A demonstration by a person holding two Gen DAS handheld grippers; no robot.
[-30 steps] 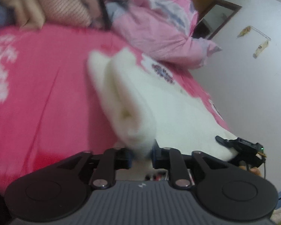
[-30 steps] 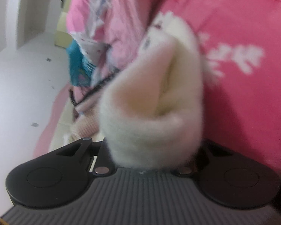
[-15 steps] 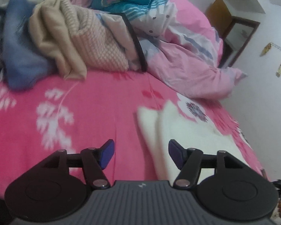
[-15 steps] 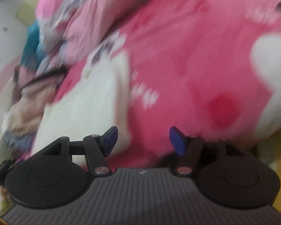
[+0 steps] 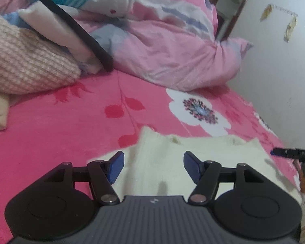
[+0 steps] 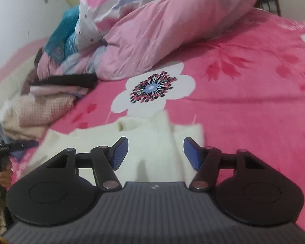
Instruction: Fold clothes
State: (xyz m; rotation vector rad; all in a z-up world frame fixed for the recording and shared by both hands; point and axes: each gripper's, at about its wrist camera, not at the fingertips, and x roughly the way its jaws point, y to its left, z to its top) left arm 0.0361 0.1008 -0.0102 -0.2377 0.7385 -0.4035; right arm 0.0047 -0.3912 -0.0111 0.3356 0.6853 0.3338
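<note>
A bed [image 5: 50,126] with a bright pink flowered cover filled the left wrist view, against a white wall [image 5: 274,65]. A pale pink quilt [image 5: 168,46] was heaped at the far end of the bed, and a pile of clothes [image 5: 24,65] lay at its far left side. A cream sweater [image 5: 162,162] lay flat on the cover at the near edge. The left tool [image 5: 153,167] was released, its blue pads spread wide above the sweater and holding nothing. At the right edge of the view the tip of the right tool [image 5: 290,153] reached toward the sweater's right side.

In the right wrist view, the same bed [image 6: 244,105] ran up to the quilt [image 6: 162,30] at the far end, with the pile of clothes [image 6: 36,109] at the left. The sweater [image 6: 152,142] lay at the near edge, just below a white printed flower [image 6: 152,89]. The right tool [image 6: 155,153] was also released, pads apart over the sweater, gripping nothing. Part of the left tool [image 6: 2,148] and a hand [image 6: 2,172] showed blurred at the left edge.
</note>
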